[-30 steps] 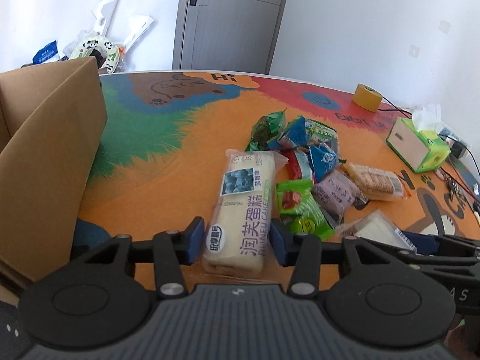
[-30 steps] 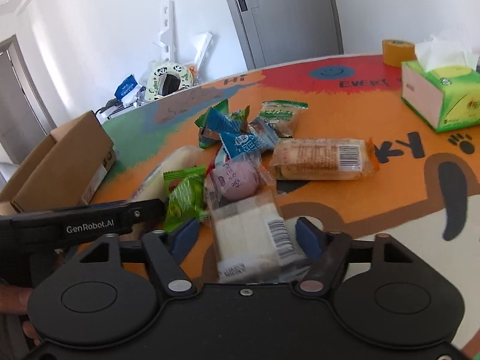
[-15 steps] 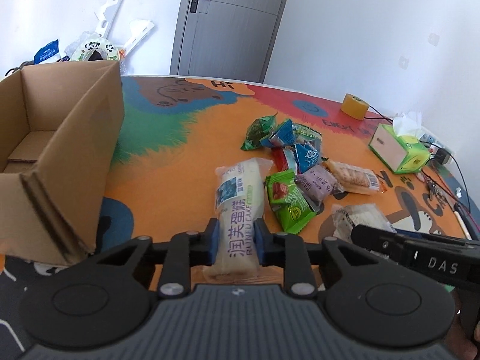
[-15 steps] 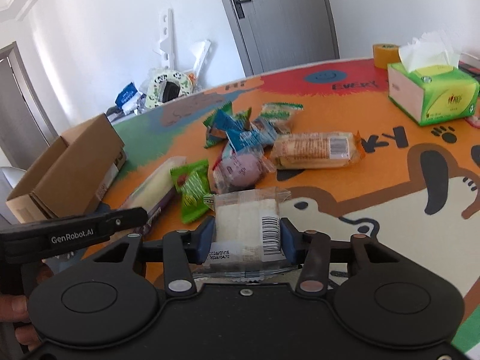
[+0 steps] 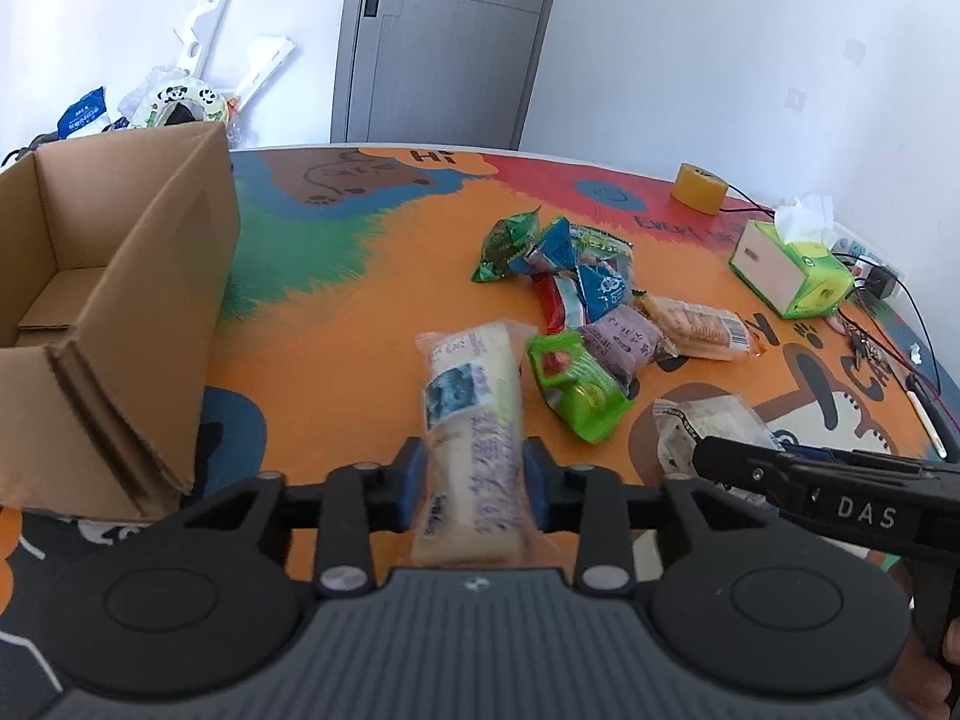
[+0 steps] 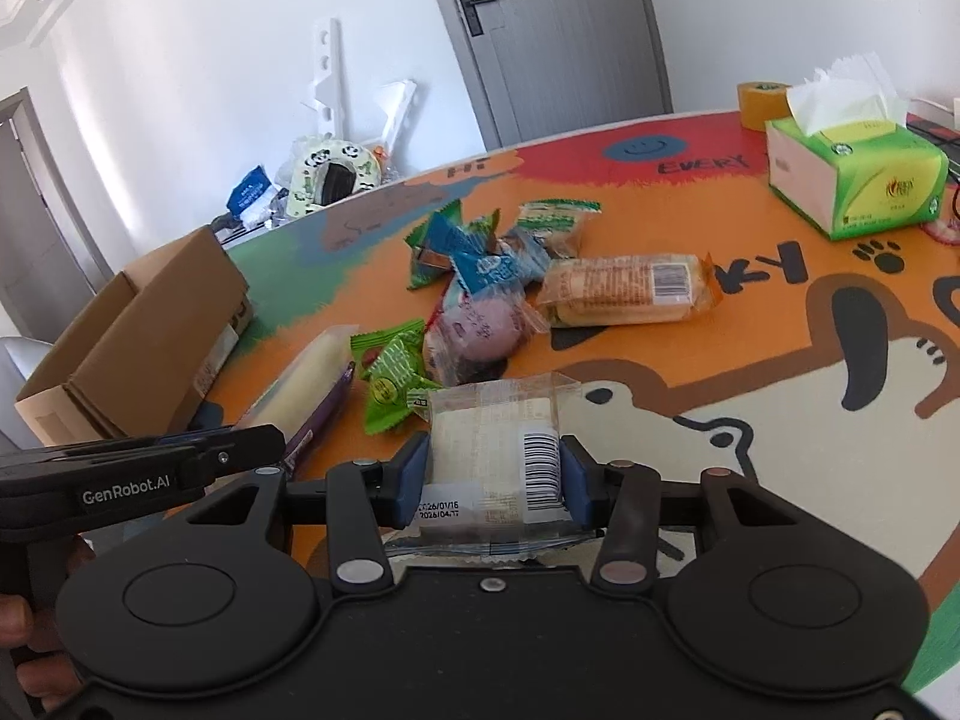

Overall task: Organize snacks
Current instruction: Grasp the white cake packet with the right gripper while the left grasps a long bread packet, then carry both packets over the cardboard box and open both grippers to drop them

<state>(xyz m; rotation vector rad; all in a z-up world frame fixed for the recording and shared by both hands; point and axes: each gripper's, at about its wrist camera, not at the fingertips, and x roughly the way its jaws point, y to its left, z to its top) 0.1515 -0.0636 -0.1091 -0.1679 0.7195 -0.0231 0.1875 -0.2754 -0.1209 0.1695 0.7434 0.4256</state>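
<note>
A long white cake pack with purple print (image 5: 474,396) lies lengthwise between the blue pads of my left gripper (image 5: 474,480). The pads touch both its sides while the jaws are opening. It looks blurred and tilted. My right gripper (image 6: 489,480) is shut on a clear-wrapped white cake pack with a barcode (image 6: 498,426). That pack also shows in the left wrist view (image 5: 708,420), under the right gripper's black body. An open cardboard box (image 5: 150,300) stands at the left, empty as far as I see. Loose snack packs (image 5: 576,288) lie in a heap mid-table.
A green tissue box (image 6: 858,180) and a yellow tape roll (image 5: 699,189) stand at the table's far right, with cables beyond them. A green pack (image 6: 393,384) and a long biscuit pack (image 6: 624,288) lie just ahead of the right gripper. Clutter sits behind the table.
Both grippers closed onto their packs. The left pads squeezed the long cake pack narrow, then eased wider. Both views drew back a little, and the box's inside came into the left view.
</note>
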